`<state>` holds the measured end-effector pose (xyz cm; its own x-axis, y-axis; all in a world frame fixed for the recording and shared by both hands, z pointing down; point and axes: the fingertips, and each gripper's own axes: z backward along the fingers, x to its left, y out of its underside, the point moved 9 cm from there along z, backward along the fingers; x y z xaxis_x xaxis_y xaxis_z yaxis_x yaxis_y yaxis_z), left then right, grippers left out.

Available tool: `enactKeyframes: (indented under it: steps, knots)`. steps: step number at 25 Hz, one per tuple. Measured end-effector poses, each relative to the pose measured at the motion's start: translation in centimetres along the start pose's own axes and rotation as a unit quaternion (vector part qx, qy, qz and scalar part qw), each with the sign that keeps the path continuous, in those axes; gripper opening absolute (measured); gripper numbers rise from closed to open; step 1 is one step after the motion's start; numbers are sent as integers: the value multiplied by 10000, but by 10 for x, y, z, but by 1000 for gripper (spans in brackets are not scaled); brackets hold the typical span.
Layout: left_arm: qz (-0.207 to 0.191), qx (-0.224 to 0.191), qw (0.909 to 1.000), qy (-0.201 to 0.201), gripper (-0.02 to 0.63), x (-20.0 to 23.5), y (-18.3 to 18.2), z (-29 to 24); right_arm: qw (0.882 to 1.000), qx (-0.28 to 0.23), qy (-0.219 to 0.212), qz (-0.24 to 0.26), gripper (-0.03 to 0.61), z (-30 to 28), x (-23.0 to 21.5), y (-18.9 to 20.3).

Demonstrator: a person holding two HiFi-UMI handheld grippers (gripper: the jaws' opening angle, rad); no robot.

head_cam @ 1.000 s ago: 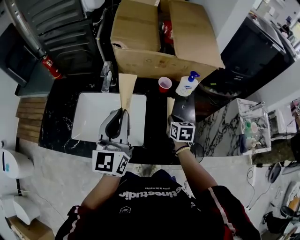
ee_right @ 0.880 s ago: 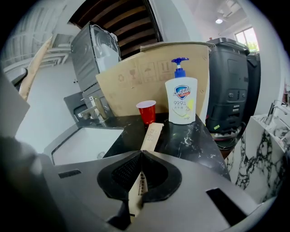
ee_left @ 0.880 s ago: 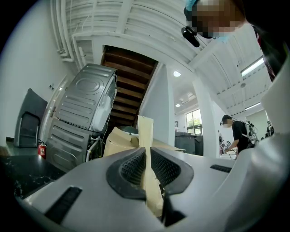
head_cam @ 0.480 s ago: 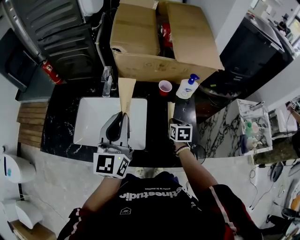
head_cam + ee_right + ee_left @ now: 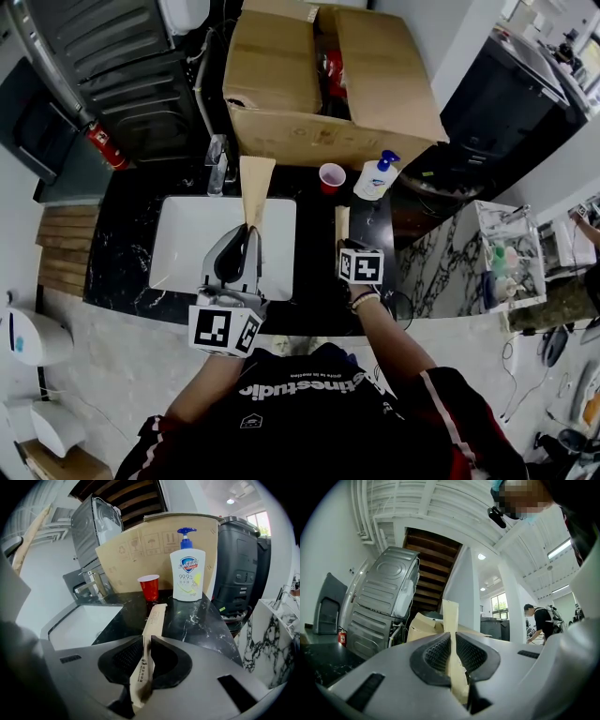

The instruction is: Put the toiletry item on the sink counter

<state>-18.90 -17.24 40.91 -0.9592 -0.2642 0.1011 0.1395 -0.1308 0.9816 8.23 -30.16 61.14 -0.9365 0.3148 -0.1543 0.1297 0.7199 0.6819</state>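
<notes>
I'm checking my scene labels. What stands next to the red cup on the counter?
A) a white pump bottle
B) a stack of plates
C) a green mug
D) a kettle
A: a white pump bottle with a blue pump stands on the counter next to the cup. No mug, kettle or plates are there.

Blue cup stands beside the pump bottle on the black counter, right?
Not quite: the cup is red, not blue. The right gripper view shows it standing beside the pump bottle on the black counter.
</notes>
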Motion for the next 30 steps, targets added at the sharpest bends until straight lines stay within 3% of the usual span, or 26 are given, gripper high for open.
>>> enactKeyframes:
  steps: [8, 13, 22, 30]
  knots:
    - [-30, 3, 10000, 17, 44, -1, -3, 0, 10000, -7, -35, -63, 164, 1, -1, 1]
    - [-23, -13, 10000, 70, 44, -3, -2, 0, 9995, -262, -138, -139, 212, 9, -1, -4]
    - [43, -114, 9997, 192, 44, -14, -9, -8, 9900, -1370, -334, 44, 216, 67, 0, -50]
    - [23, -277, 9986, 454, 44, -31, -14, -21, 9613, -2644, -336, 694, 193, 154, 9, -107]
